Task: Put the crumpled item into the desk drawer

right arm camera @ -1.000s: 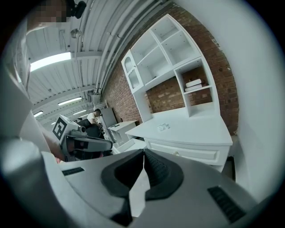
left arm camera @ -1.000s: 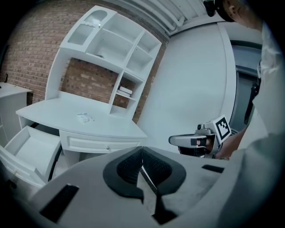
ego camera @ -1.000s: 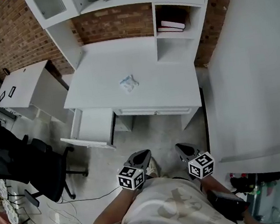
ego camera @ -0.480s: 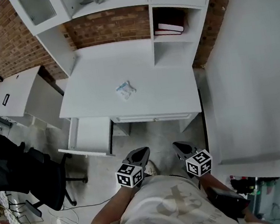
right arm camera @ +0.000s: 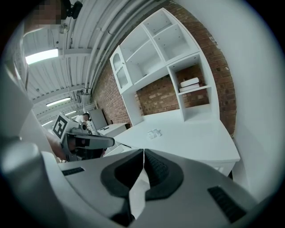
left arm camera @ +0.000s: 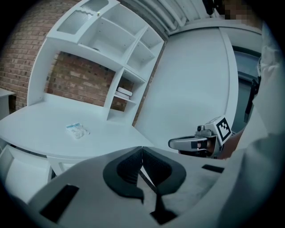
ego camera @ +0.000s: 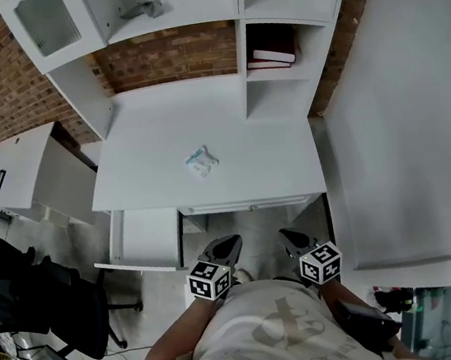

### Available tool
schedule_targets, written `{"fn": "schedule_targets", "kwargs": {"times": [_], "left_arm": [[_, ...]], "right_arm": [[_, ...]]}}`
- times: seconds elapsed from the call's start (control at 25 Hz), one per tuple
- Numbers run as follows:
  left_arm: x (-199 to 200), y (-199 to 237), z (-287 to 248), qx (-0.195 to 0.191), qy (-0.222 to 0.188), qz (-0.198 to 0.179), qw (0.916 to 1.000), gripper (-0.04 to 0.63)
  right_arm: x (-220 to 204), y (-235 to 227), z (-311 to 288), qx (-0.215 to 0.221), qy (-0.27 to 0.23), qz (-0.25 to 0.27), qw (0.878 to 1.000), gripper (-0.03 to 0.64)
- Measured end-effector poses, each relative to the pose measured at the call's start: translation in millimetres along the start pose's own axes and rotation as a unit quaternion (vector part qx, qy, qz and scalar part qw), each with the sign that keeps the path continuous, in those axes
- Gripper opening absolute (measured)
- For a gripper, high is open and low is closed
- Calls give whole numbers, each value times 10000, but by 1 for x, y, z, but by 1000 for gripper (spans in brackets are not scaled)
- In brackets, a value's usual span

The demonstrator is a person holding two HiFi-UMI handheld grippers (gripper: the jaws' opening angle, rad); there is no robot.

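Note:
A small crumpled white and blue item [ego camera: 200, 160] lies near the middle of the white desk [ego camera: 249, 172]; it also shows as the item [left arm camera: 78, 129] and the item [right arm camera: 154, 133] in the gripper views. The desk drawer [ego camera: 144, 240] stands pulled open under the desk's left front, with nothing visible inside. My left gripper [ego camera: 225, 248] and right gripper [ego camera: 292, 239] are held side by side in front of my chest, short of the desk's front edge, well apart from the item. Both are shut with nothing between the jaws, as the left gripper [left arm camera: 142, 149] and right gripper [right arm camera: 144, 151] show.
A white hutch rises at the desk's back, with books [ego camera: 272, 52] in its right cubby and a grey object [ego camera: 141, 10] on the upper shelf. A black office chair [ego camera: 55, 303] and a white cabinet [ego camera: 27, 161] stand left. A tall white panel [ego camera: 403, 108] lies close on the right.
The desk has come nearer and slid down in the head view as I moved toward it. Both grippers keep their place before my chest, still shut.

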State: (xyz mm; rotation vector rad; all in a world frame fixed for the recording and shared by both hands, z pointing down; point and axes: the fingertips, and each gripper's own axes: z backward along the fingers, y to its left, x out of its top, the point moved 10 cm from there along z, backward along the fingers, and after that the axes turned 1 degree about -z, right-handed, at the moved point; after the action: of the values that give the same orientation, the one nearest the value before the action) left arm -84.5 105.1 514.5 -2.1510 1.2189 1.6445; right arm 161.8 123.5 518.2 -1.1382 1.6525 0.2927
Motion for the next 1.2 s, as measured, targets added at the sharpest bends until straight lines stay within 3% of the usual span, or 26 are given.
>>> {"fn": "schedule_targets", "kwargs": {"times": [0.6,0.88,1.2], "left_arm": [[8,48,12,217,-116,327,9992,21],[-5,53,15,348,7,449,9984,21],[10,75,6,555,20,466,9974,21]], "right_arm": [[20,10,-52,143,147,66,9998,23],[15,9,-72,389,389,66,9985,23],[37,-3,-109,661,431,162,9968,23]]}}
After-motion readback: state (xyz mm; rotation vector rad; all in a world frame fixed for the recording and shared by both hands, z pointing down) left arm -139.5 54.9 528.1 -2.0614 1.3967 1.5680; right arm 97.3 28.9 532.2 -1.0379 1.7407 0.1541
